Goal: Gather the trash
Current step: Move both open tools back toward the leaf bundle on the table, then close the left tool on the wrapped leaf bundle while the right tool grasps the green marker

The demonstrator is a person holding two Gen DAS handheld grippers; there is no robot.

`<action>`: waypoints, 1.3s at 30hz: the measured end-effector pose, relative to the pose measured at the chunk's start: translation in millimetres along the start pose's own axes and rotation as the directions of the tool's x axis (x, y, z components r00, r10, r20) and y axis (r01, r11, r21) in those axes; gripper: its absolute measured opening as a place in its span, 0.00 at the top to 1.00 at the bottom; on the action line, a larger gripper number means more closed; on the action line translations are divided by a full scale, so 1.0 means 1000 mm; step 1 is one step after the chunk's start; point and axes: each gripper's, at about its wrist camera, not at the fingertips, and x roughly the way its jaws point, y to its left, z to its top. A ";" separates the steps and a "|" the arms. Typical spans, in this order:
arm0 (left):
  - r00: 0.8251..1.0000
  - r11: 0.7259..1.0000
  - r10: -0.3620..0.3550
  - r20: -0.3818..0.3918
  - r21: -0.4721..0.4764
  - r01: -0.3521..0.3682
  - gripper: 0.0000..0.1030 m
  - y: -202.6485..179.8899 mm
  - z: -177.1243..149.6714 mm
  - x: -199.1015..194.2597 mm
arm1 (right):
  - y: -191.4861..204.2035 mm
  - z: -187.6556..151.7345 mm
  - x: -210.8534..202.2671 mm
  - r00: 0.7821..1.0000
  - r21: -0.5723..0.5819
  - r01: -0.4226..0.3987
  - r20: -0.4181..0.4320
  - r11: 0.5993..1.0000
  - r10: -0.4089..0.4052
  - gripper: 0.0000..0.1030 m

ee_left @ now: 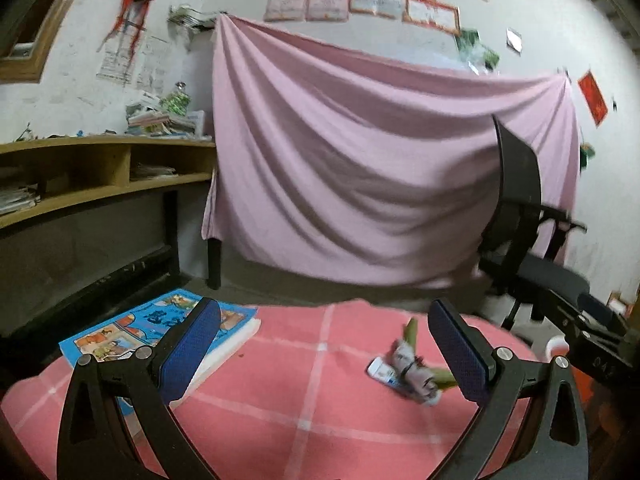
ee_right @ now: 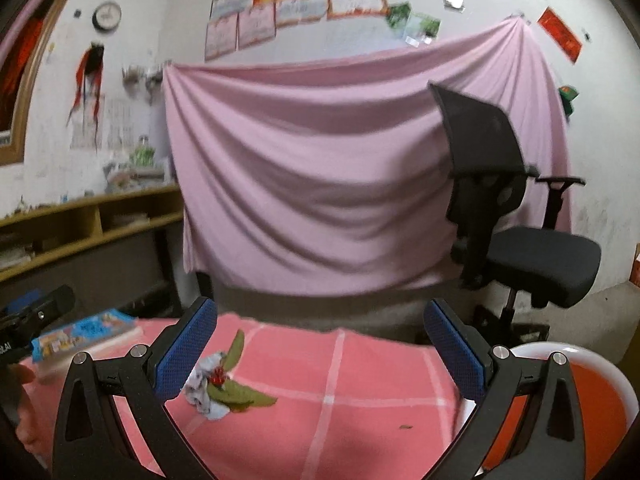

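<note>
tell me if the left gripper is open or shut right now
Open. In the left wrist view the left gripper has its blue-padded fingers spread wide with nothing between them; the trash pile lies untouched on the pink cloth.

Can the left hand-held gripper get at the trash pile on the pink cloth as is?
Probably yes: the left hand-held gripper is open and empty, the crumpled paper-and-green-leaf trash pile lies uncovered on the pink checked cloth, nothing between.

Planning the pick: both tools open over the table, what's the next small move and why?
Probably ease the right tool down and left onto the trash pile. Both tools are open and empty, the pile lies loose on the pink cloth, and the orange bin sits on that side.
</note>
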 end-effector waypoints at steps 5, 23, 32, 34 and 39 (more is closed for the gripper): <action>0.988 0.999 -0.031 -0.153 0.008 0.032 0.01 -0.004 -0.007 0.034 | 0.003 -0.006 0.022 0.992 -0.010 -0.030 -0.125 1.000 0.028 0.01; 0.857 0.960 -0.268 -0.440 -0.194 0.201 0.37 -0.011 -0.021 0.098 | -0.013 -0.030 0.083 0.858 0.167 -0.178 -0.456 0.970 0.236 0.61; 0.794 0.952 -0.305 -0.525 -0.134 0.277 0.61 -0.042 -0.025 0.110 | -0.018 -0.030 0.085 0.854 0.189 -0.161 -0.465 0.969 0.233 0.61; 0.774 0.956 -0.286 -0.564 -0.119 0.267 0.73 -0.047 -0.030 0.116 | -0.019 -0.029 0.086 0.853 0.195 -0.161 -0.465 0.968 0.236 0.61; 0.774 0.953 -0.303 -0.556 -0.181 0.243 0.93 -0.034 -0.031 0.117 | -0.018 -0.030 0.087 0.849 0.196 -0.171 -0.468 0.966 0.245 0.61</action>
